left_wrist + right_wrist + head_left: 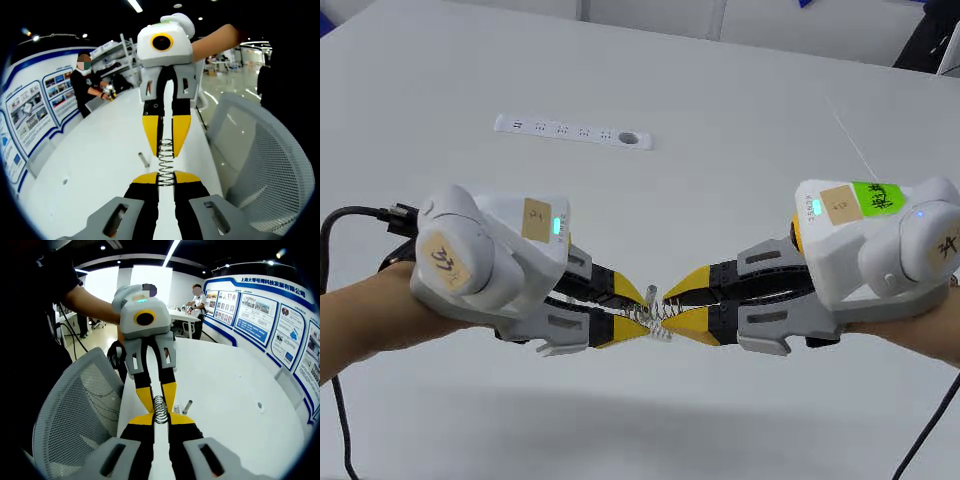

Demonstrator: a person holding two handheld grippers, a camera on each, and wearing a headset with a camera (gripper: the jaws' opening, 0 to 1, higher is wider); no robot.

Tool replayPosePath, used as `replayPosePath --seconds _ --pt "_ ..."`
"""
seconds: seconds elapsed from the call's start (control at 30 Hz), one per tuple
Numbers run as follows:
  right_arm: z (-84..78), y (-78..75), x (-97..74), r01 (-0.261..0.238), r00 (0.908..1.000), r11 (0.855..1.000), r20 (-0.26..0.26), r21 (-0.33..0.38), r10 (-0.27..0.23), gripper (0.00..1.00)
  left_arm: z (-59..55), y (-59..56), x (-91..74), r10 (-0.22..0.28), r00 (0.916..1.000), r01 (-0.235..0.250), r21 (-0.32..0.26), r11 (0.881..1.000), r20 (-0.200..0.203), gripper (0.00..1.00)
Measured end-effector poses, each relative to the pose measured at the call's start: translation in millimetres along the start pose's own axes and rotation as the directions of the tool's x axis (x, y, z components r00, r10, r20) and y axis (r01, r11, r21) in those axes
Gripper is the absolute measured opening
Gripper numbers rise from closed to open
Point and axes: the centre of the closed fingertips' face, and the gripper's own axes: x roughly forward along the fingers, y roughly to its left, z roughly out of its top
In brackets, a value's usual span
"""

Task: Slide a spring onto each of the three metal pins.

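A thin metal spring (651,322) hangs above the white table (720,160), stretched between the two grippers' yellow tips. My left gripper (632,306) comes in from the left and is shut on one end of the spring (165,165). My right gripper (672,305) faces it from the right, shut on the other end (160,410). In the left gripper view my own tips (166,178) pinch the spring's near end. A short metal pin (650,293) stands on the table just behind the tips (187,407) (143,160), with what looks like a small spring (176,409) beside it.
A white power strip (570,131) lies further back on the table. A black cable (334,300) trails from the left gripper. A grey mesh chair (260,165) (75,400) stands by the table's edge. People stand in the background.
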Motion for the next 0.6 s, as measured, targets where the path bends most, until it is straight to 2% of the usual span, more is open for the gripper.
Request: replayPosePath --seconds 0.1,0.17,0.4,0.53,0.6 --pt "6.0 1.0 0.1 -0.001 0.9996 1.000 0.028 0.004 0.001 0.11 -0.6 0.6 0.2 0.005 1.0000 -0.005 -0.007 1.000 -0.001 0.09" --pt "16.0 1.4 -0.2 -0.002 0.9974 1.000 0.072 0.015 0.001 0.11 -0.1 0.6 1.0 0.005 1.0000 -0.005 -0.014 1.000 0.004 0.09" --pt "22.6 -0.7 2.9 -0.001 0.9960 1.000 0.090 0.014 -0.001 0.11 0.2 3.5 2.4 0.016 0.9998 -0.015 -0.034 0.999 0.011 0.09" --pt "31.7 -2.2 2.8 -0.001 0.9889 0.998 0.148 0.070 -0.009 0.11 4.4 4.6 1.5 0.022 0.9990 -0.020 -0.051 0.998 0.039 0.10" --pt "33.1 -3.0 2.8 -0.002 0.9876 0.997 0.157 0.082 -0.011 0.11 5.8 4.7 2.0 0.023 0.9988 -0.021 -0.051 0.998 0.044 0.10"
